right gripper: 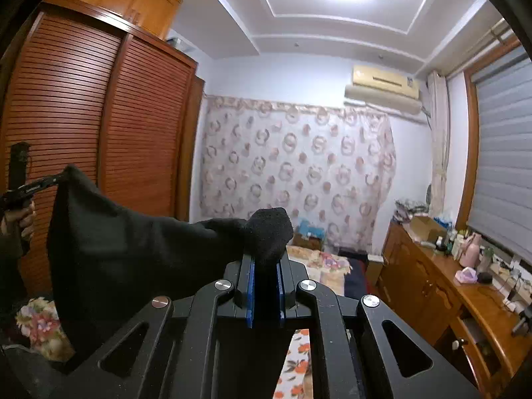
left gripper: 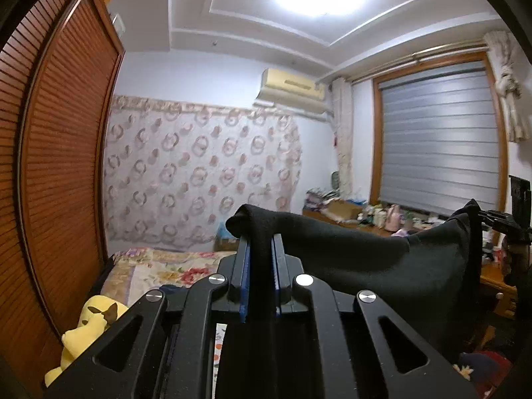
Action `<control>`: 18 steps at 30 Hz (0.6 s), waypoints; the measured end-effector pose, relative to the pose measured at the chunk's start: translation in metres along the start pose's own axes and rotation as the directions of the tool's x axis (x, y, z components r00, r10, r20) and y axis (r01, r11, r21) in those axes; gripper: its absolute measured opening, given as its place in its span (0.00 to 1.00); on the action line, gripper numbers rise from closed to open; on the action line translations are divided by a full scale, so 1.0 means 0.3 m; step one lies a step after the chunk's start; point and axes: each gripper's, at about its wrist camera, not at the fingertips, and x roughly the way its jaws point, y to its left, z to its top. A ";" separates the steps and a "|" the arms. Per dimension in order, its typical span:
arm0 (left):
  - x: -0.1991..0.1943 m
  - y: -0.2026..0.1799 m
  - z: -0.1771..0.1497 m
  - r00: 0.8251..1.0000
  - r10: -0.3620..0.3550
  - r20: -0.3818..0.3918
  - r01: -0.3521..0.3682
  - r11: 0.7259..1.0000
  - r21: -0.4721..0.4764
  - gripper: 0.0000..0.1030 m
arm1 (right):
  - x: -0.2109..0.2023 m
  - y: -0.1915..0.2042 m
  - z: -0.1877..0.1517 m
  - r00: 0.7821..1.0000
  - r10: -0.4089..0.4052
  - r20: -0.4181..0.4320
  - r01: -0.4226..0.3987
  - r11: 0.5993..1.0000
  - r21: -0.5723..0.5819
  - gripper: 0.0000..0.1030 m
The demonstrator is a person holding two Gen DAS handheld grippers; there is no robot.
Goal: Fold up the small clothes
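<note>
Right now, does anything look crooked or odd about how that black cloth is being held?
Nothing is damaged. The black cloth hangs between the left tongs and right tongs, each pinching a bunched corner. It sags in the middle instead of hanging taut.

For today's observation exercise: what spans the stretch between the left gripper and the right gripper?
A black garment hangs stretched between them, one corner pinched in the left gripper, the other in the right gripper. Both wrist views show it.

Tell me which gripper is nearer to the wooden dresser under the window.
Right. The right gripper, shut on the black garment, has the dresser close on its right; the left gripper holds the garment's other corner, farther from it.
</note>
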 end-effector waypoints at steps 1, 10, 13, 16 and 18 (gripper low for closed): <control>0.075 0.016 -0.014 0.999 0.020 -0.027 -0.020 1.000 0.002 0.12 | 0.067 -0.011 -0.001 1.000 -0.008 -0.024 0.008 1.000 -0.001 0.10; 0.542 0.097 -0.301 0.932 0.120 -0.343 -0.105 0.993 0.062 0.41 | 0.749 -0.078 -0.267 0.913 -0.099 -0.396 0.134 0.989 0.060 0.36; 0.558 0.110 -0.390 0.907 0.079 -0.413 -0.071 0.997 0.034 0.55 | 0.835 -0.066 -0.392 0.885 -0.101 -0.454 0.163 0.982 0.100 0.43; 0.530 0.093 -0.450 0.888 0.055 -0.456 -0.046 0.998 0.031 0.77 | 0.854 -0.027 -0.485 0.872 -0.055 -0.486 0.130 0.984 0.121 0.45; 0.512 0.074 -0.473 0.881 0.056 -0.470 -0.040 0.998 0.044 0.77 | 0.842 0.000 -0.530 0.866 -0.047 -0.498 0.119 0.986 0.114 0.45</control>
